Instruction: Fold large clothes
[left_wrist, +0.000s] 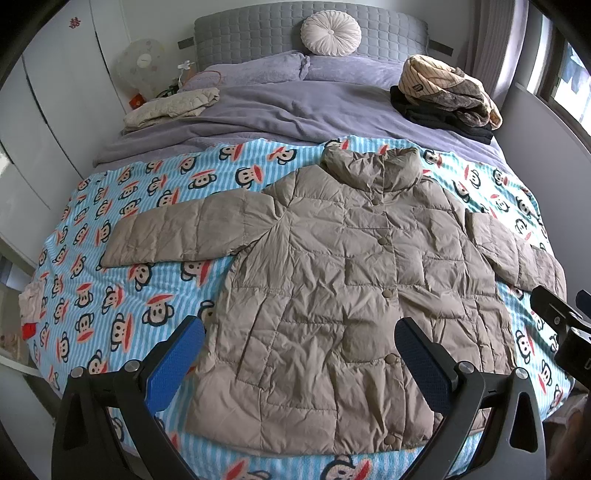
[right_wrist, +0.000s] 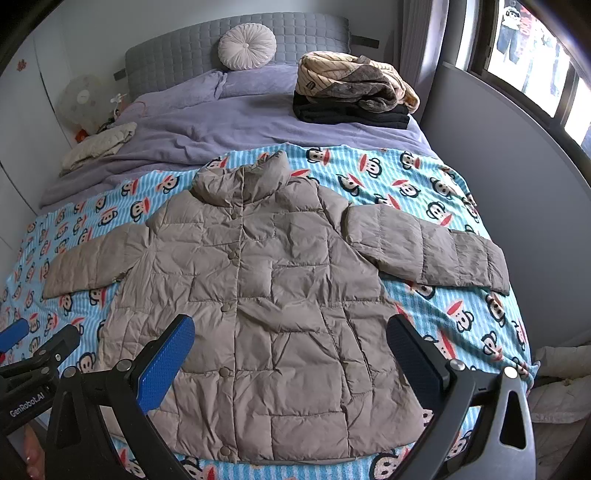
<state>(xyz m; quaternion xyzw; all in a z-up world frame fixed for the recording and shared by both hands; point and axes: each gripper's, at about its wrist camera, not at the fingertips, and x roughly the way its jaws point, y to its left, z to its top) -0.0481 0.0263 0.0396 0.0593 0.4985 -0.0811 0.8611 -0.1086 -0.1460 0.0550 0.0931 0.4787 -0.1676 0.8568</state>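
Note:
A taupe quilted puffer jacket (left_wrist: 332, 288) (right_wrist: 266, 295) lies flat and buttoned on a blue monkey-print blanket (left_wrist: 122, 295) (right_wrist: 424, 192), sleeves spread out to both sides, collar toward the headboard. My left gripper (left_wrist: 299, 347) hovers open above the jacket's lower hem, its blue pads (left_wrist: 173, 365) wide apart with nothing between them. My right gripper (right_wrist: 291, 343) is likewise open over the lower half of the jacket, holding nothing. Each view catches part of the other gripper at its side edge.
A purple duvet (left_wrist: 277, 110) covers the bed's far half. A stack of folded clothes (left_wrist: 447, 96) (right_wrist: 354, 96) sits at the far right, a cream folded garment (left_wrist: 170, 107) at the far left. A round cushion (left_wrist: 330, 33) leans on the grey headboard. A grey wall borders the right.

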